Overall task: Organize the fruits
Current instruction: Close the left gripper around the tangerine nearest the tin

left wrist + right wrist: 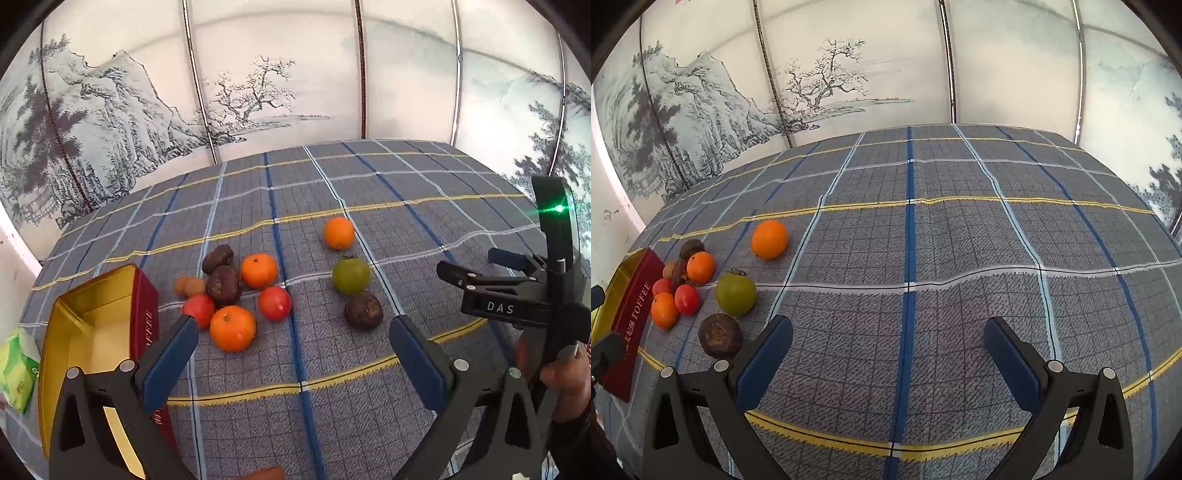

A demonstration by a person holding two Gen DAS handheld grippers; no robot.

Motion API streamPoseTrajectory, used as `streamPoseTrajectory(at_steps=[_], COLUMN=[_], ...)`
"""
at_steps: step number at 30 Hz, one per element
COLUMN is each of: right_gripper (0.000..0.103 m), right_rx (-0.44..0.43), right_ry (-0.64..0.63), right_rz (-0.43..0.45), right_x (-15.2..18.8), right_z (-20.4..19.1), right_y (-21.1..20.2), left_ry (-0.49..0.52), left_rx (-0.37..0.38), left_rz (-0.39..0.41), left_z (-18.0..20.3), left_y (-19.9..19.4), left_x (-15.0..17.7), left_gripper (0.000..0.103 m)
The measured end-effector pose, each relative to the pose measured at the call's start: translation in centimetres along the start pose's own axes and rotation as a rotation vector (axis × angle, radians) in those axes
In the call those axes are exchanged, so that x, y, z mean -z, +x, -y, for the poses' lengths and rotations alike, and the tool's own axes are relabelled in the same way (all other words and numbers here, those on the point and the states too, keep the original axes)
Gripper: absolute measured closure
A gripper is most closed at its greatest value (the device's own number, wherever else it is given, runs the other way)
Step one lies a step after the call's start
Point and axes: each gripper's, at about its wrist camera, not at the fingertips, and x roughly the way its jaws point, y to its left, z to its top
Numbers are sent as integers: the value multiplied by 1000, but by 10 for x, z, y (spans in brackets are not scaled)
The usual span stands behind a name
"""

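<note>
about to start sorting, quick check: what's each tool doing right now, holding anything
Left tool: open wide, holding nothing, above the cloth near the fruit.
Right tool: open wide, holding nothing, over bare cloth.

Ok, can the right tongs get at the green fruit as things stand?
Probably yes: the right tongs are open and empty, and the green fruit sits just ahead to their left, apart from the other fruit, nothing between.

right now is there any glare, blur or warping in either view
Left wrist view: a green light on the right gripper flares into a starburst; the small brown fruits look soft. Right wrist view: sharp, no glare. Both: fisheye bends the screen and the plaid cloth lines, with dark corners.
</note>
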Motion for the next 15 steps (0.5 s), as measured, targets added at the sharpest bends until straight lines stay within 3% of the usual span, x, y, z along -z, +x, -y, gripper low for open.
streamPoseTrajectory(at_steps=[4,10,13,15], right_gripper=[0,0,0,0], right_rx=[1,-3,-6,-7], right_ry=[0,1,3,3], right_rz=[2,3,5,7], right_x=[1,3,3,3], right_z=[1,3,5,6], right_y=[1,2,3,4], left_ry=[-13,-27,-9,-16], left_rx=[14,120,89,108], left_rz=[-17,-112,-141,-176], left_z=[3,2,-3,-14], left_y=[3,23,30,37], left_x=[1,19,24,24], left_gripper=[0,4,4,4])
